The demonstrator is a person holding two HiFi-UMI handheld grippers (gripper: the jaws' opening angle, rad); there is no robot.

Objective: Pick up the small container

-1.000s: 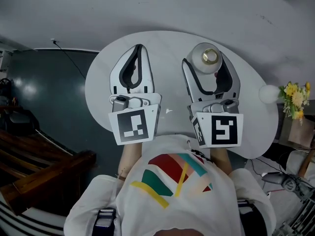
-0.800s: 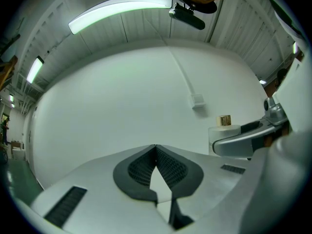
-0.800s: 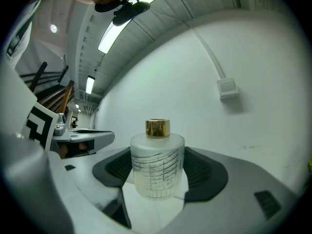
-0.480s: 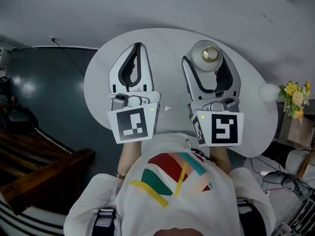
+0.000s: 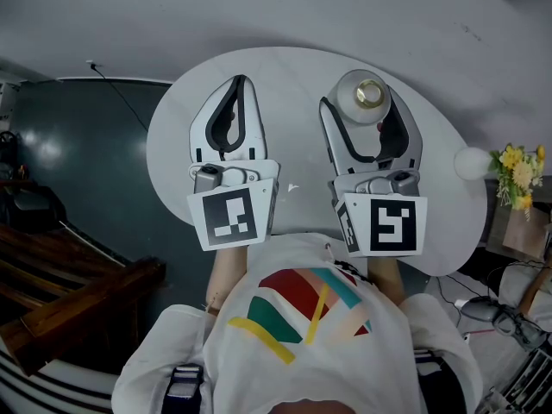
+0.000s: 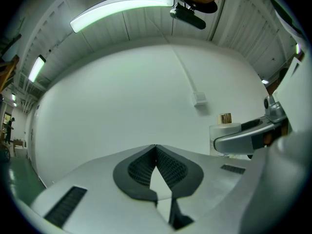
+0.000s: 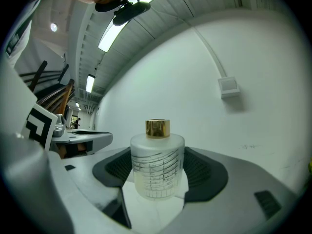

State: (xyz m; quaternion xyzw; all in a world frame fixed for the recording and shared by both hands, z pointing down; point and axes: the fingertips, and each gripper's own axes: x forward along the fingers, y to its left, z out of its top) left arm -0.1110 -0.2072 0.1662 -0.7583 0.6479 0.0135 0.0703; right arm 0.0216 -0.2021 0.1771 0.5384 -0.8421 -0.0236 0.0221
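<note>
**Right gripper pinching small container above white table**

At the table's near edge, a person in a white printed shirt is holding two grippers out over the tabletop. Above the table's left half, the left gripper is hovering empty, its jaws pressed together. Above the right half, the right gripper's pads are pressing both sides of the upright frosted, gold-capped container, towards the table's far edge
</note>
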